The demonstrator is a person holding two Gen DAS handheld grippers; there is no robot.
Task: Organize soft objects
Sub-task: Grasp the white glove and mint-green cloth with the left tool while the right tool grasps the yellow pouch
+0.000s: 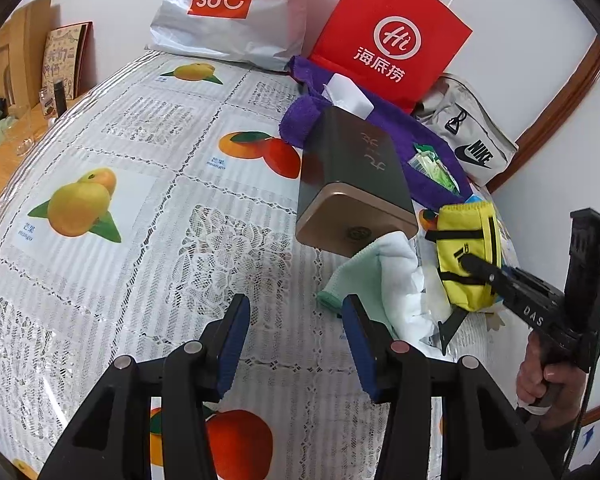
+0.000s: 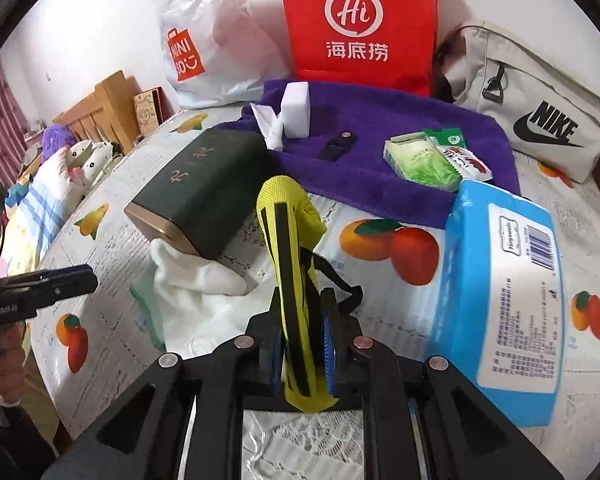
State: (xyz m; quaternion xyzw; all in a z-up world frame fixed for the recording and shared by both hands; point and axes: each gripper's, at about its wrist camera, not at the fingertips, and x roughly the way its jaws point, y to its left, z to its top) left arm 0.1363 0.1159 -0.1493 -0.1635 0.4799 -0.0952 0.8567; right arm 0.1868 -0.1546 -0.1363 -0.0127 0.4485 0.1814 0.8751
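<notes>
Pouch [image 2: 290, 280] — yellow, long axis pointing away | right claw [image 2: 302, 354] clamped on it | left claw [image 1: 296, 344] half-open — empty

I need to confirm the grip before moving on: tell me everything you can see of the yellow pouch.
The yellow pouch is a small soft fabric bag with black straps and a black zip strip along its edge. It stands on edge, pinched near one end by the shut right gripper, which seems to hold it above the fruit-print tablecloth. It hangs between the blue wipes pack and the white cloth, in front of the purple towel.
</notes>
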